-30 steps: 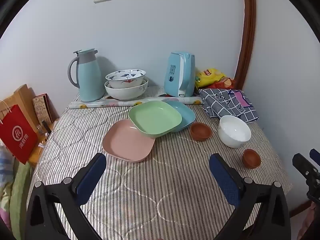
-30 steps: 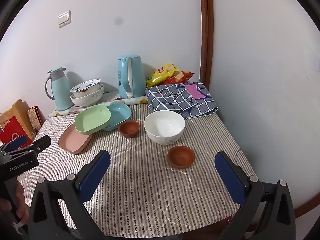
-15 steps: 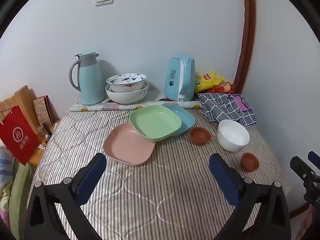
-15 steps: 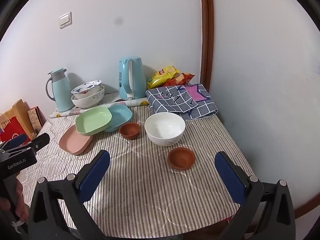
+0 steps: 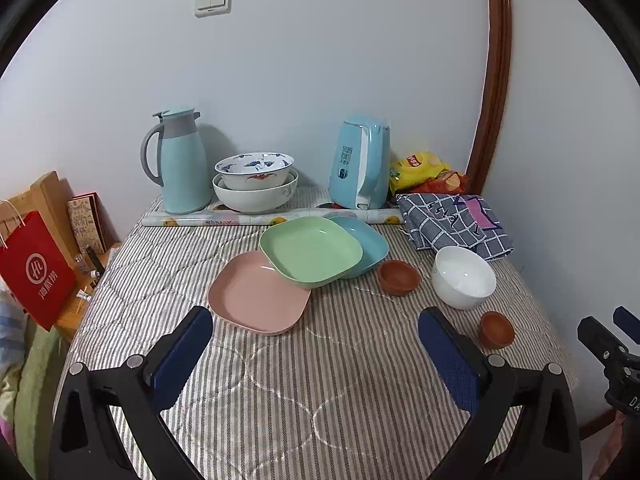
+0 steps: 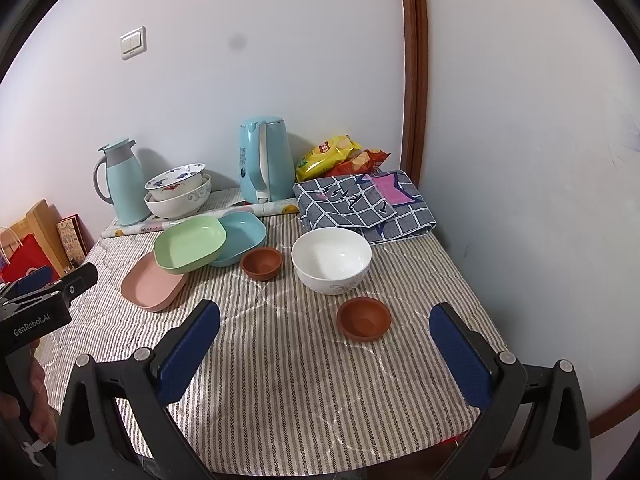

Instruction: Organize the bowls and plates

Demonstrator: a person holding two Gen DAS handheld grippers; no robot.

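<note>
Both grippers were held wide open and empty above the near table edge. In the right wrist view, the near brown bowl [image 6: 363,317] lay just ahead between the right gripper [image 6: 324,354] fingers, nearer than to the left gripper [image 5: 316,354], which faced the pink plate [image 5: 259,293] at frame centre. Against the earlier frames, the dishes were seen slightly farther off, both grippers having been drawn back.

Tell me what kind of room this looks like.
Probably a home, a corner used for tea and meals: a cloth-covered table against the wall, with a kettle, a flask and snack bags.
</note>
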